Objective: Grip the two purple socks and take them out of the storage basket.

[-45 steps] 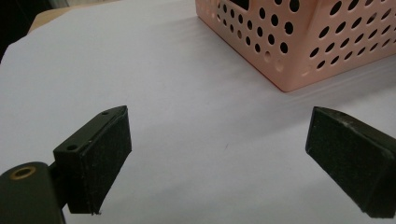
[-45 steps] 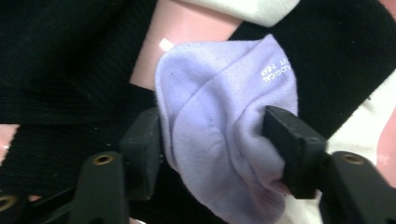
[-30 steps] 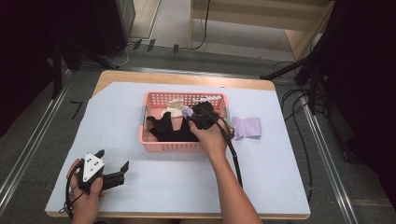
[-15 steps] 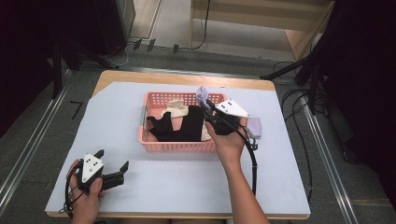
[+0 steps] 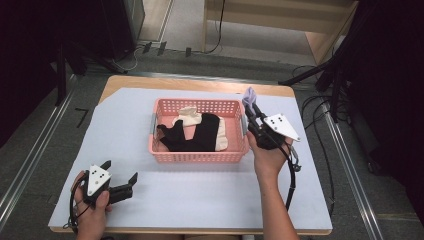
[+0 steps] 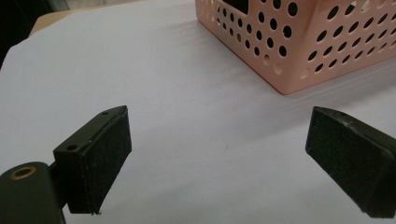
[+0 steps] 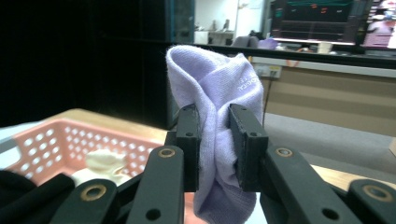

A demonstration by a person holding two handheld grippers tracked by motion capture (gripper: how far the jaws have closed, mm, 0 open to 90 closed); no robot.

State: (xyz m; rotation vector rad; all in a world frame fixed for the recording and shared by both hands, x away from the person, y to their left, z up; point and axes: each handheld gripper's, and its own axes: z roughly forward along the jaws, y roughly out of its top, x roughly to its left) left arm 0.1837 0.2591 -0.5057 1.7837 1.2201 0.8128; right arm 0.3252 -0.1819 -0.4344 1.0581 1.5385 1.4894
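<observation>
A pale purple sock [image 7: 215,100] is pinched between the jaws of my right gripper [image 7: 215,144], which is shut on it. In the high view that gripper [image 5: 252,111] is raised just right of the pink basket [image 5: 198,155], with the purple sock [image 5: 248,95] sticking up from its tips. Inside the basket lie a black garment [image 5: 192,135] and a cream one [image 5: 189,115]. My left gripper [image 5: 120,177] rests open near the front left of the table; its fingers [image 6: 100,154] stand wide apart over white paper, with the basket's corner [image 6: 299,51] ahead.
White paper [image 5: 200,200] covers the wooden table top. A black cable [image 5: 291,185] trails from the right gripper along the forearm. Beyond the table's far edge are floor, cables and dark stands.
My right gripper has come out of the basket with the purple sock and swung up and to the right of it. The left gripper has stayed put.
</observation>
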